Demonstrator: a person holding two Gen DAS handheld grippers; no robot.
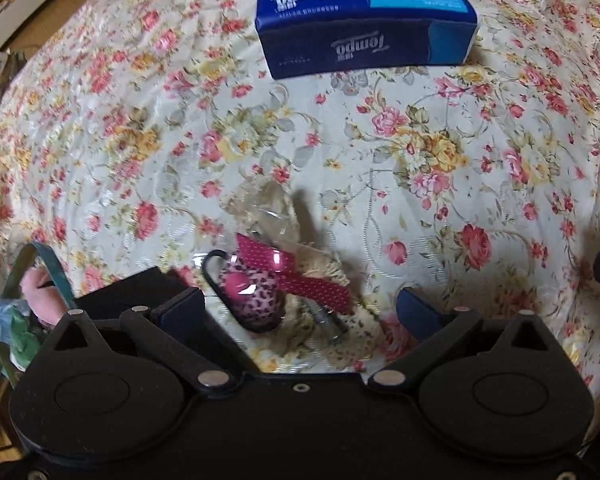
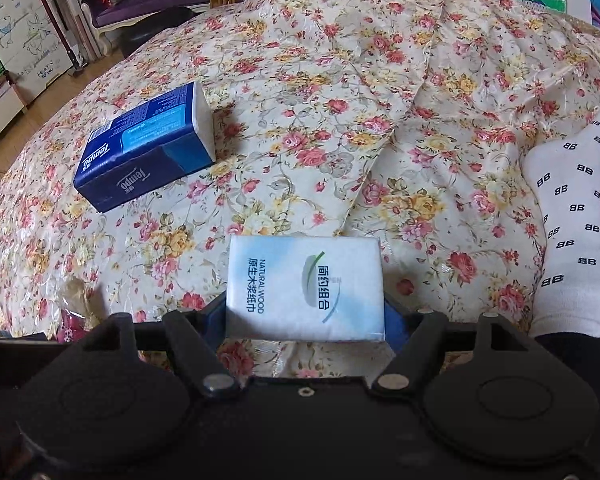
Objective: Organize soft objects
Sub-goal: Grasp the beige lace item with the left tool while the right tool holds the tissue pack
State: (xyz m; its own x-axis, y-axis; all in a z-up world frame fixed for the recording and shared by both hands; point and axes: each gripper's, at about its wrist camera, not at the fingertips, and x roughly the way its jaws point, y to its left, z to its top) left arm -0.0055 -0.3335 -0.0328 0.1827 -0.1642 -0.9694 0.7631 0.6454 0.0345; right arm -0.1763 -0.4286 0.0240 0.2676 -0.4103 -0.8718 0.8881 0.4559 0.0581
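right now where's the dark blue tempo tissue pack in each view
Left wrist view: the dark blue Tempo tissue pack lies at top centre, far beyond the open jaws, logo upside down.
Right wrist view: it lies at upper left, angled, left of and beyond the white tissue pack gripped in the jaws.
Shared landmark: the floral bedspread under it in both views.

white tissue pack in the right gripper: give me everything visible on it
The white tissue pack is a soft rectangular packet in glossy film, white fading to pale blue, printed with a green-grey swoosh, Chinese characters and "NATURAL WOOD". It sits flat-face-up between the right gripper pads, which press its two short sides, holding it above the floral bedspread. Nothing else touches it.
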